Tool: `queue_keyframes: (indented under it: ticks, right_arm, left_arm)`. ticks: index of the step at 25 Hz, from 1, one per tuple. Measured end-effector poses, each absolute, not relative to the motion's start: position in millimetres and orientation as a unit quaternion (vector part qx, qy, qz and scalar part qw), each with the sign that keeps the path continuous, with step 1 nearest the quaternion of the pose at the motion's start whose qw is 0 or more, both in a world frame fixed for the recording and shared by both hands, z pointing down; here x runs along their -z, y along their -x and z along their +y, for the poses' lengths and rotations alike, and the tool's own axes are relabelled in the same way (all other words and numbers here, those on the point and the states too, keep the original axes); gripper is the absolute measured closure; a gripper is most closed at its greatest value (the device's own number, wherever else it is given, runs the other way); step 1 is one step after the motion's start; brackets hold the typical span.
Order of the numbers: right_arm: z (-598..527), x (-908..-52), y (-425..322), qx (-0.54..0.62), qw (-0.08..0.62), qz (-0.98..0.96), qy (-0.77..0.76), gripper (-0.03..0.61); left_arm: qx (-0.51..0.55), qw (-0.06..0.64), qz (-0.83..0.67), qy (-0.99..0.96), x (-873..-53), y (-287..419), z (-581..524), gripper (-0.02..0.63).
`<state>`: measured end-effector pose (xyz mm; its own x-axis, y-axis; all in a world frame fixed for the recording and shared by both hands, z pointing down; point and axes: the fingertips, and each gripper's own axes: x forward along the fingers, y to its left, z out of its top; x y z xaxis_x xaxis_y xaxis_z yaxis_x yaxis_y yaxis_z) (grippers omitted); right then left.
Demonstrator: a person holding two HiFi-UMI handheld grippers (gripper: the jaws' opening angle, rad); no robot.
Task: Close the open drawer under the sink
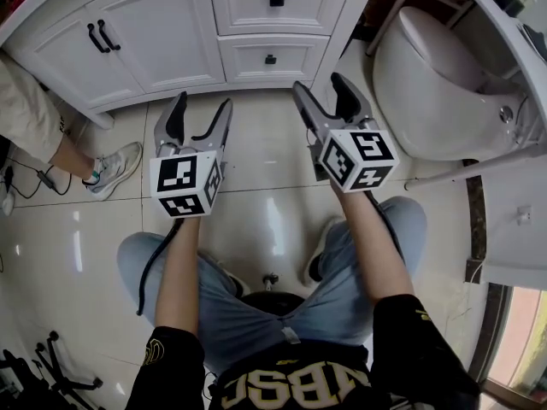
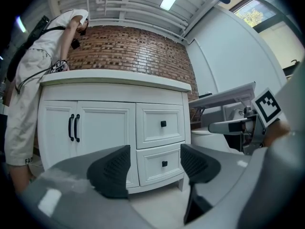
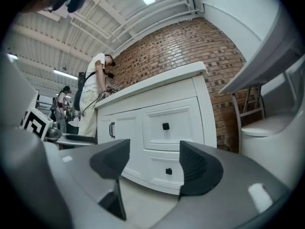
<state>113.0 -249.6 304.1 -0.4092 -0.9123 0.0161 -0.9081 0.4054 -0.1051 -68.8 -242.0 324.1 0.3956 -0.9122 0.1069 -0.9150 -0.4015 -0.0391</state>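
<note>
The white vanity has two stacked drawers at its right side, an upper drawer [image 1: 275, 1] [image 2: 163, 124] [image 3: 165, 126] and a lower drawer [image 1: 270, 58] [image 2: 163, 163] [image 3: 168, 171]. Both fronts sit flush with the cabinet, each with a small black knob. My left gripper [image 1: 203, 103] [image 2: 153, 168] hovers over the tiled floor, open and empty, pointing at the drawers from a short distance. My right gripper [image 1: 319, 84] [image 3: 153, 163] is beside it, level with the drawers, open with nothing between its pads.
Double cabinet doors [image 1: 102, 37] with black bar handles are left of the drawers. A white toilet [image 1: 436, 84] stands to the right, with a metal rail [image 1: 479, 173] beside it. A person [image 1: 34, 118] [image 2: 33, 80] stands at the vanity's left end. My own knees are below the grippers.
</note>
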Motion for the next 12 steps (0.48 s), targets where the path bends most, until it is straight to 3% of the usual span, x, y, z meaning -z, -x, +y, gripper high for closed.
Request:
queue_keyframes:
  ticks: [6, 12]
  right_arm:
    - [-243.0, -302.1, -96.2, -0.015, -0.022, 0.837, 0.547, 0.239]
    - [-244.3, -317.6, -94.0, 0.012, -0.043, 0.836, 0.547, 0.235]
  left_arm:
    - [-0.052, 0.015, -0.551, -0.832, -324.1, 70.7, -242.2, 0.282]
    - [-0.057, 0.012, -0.544, -0.837, -326.0, 66.5, -240.2, 0.282]
